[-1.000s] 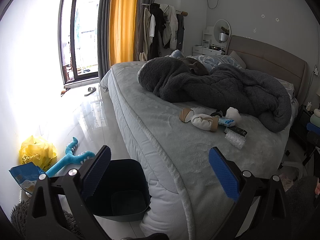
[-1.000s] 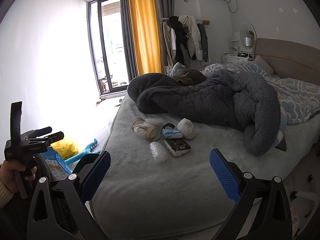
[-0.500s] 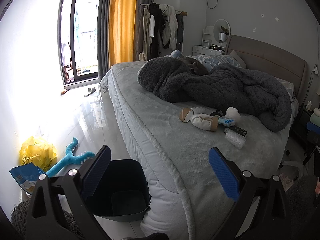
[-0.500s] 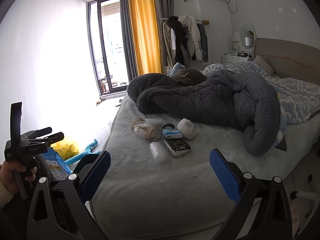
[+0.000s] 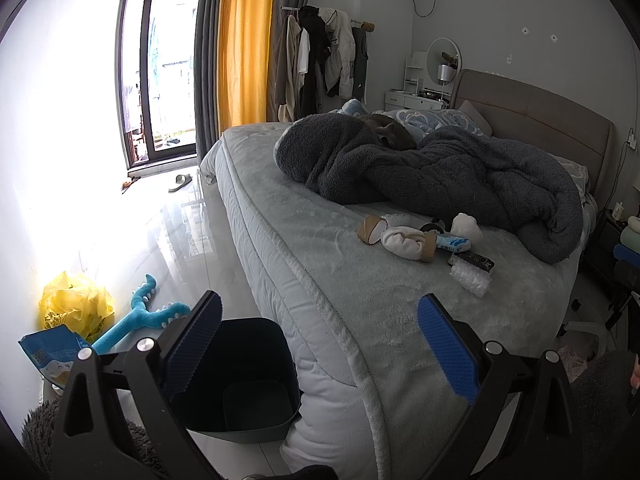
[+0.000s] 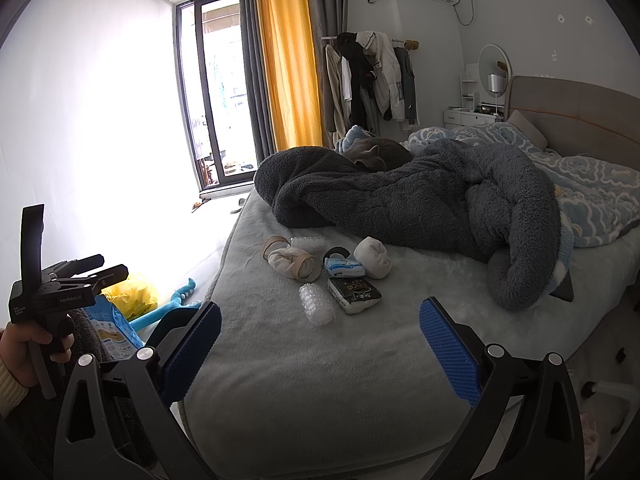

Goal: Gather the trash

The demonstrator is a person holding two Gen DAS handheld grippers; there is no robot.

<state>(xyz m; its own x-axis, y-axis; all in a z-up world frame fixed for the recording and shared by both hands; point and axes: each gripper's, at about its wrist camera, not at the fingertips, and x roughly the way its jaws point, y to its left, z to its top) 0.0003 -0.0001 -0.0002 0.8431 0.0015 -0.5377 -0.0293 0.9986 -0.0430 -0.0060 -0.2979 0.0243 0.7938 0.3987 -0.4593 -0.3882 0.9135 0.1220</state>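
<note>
Several pieces of trash lie together on the grey bed (image 6: 304, 360): a clear bubble-wrap roll (image 6: 316, 304), a black packet (image 6: 354, 294), a blue-white tissue pack (image 6: 343, 269), a white crumpled wad (image 6: 373, 258) and brown tape rolls (image 6: 306, 268). The same cluster shows in the left wrist view, bubble wrap (image 5: 472, 279) nearest. A dark bin (image 5: 244, 380) stands on the floor beside the bed's corner. My left gripper (image 5: 320, 350) is open above the bin and bed edge. My right gripper (image 6: 320, 350) is open, short of the trash. Nothing sits between either pair of fingers.
A dark fleece blanket (image 6: 420, 200) is heaped behind the trash, a grey cat (image 6: 376, 154) on it. On the floor lie a yellow bag (image 5: 74, 306), a blue toy (image 5: 138, 320) and a blue packet (image 5: 52, 354). A hand (image 6: 24, 344) holds the left gripper.
</note>
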